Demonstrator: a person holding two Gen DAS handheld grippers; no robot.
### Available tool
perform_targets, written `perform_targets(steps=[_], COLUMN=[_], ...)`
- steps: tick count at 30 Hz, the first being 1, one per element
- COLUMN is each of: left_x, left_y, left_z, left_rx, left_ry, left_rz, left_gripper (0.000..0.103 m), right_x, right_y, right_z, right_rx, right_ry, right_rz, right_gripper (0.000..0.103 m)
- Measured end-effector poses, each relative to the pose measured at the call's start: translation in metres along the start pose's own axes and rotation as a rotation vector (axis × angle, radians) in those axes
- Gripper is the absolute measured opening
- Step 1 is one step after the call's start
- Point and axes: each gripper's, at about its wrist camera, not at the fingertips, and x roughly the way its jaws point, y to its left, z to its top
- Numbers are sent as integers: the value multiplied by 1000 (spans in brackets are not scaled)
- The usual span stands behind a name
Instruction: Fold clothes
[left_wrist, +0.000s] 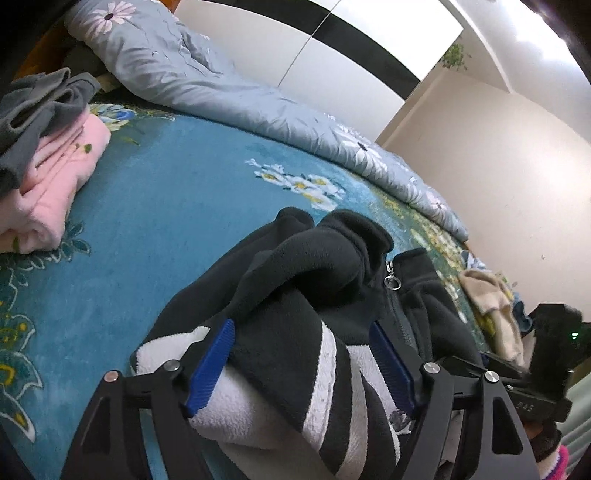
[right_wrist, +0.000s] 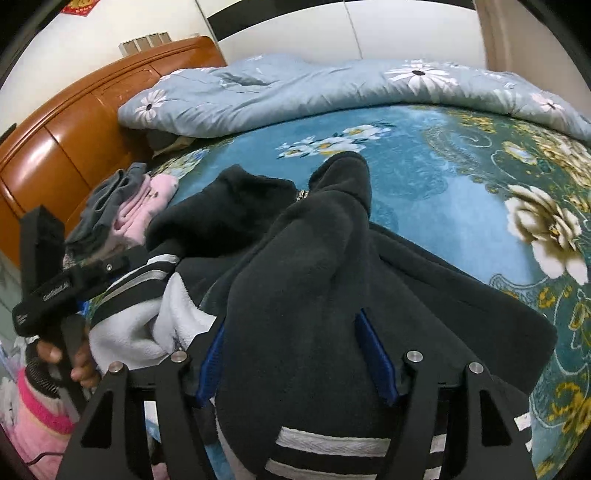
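Note:
A black fleece jacket with white stripes lies bunched on the blue floral bedsheet, its zip pull showing near the collar. My left gripper stands open over its striped part, with fabric lying between the blue pads. In the right wrist view the same jacket fills the middle, and a dark sleeve bulges between the wide jaws of my open right gripper. A hand holds the left gripper's body at the left edge.
A folded pile of pink and grey garments sits at the bed's left, near the wooden headboard. A pale blue flowered quilt lies along the far side. A beige cloth rests at the right.

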Motion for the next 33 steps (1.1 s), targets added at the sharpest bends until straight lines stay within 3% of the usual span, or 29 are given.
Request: perform_targets(steps=[6,11,13,16,18,21,27,33], left_x=[6,-1,-4,-8,-10,-16,-21,-32], left_y=[-11,-4,-1,2,5,4,-4,-9], left_z=[-11,-11,-10,-11,-13,-15,-17,-17], left_rx=[74,30,17,17,14,9,45,88], left_ry=[5,-34,-39,-35,-33,-32,-39,-72], left_rz=[72,41,36,50,54,30,29,49], left_gripper=[79,79,69,48,41,28,21,25], right_x=[2,-2,-5,-11,-15,-21,-39,-46], right_y=[1,-2,-3,-6,-9,-10,-11,-14], right_z=[-6,-8,-8,-8,-8,-7,-4,-8], right_rx=[0,26,31,41,48,36,1,-39], right_ry=[-8,-24,-32,-51,-60,-74,-114,-109], right_rz=[-26,-31,-43,-52,-52,-75,-133,-140], right_gripper=[68,65,59,40,28,24,22,21])
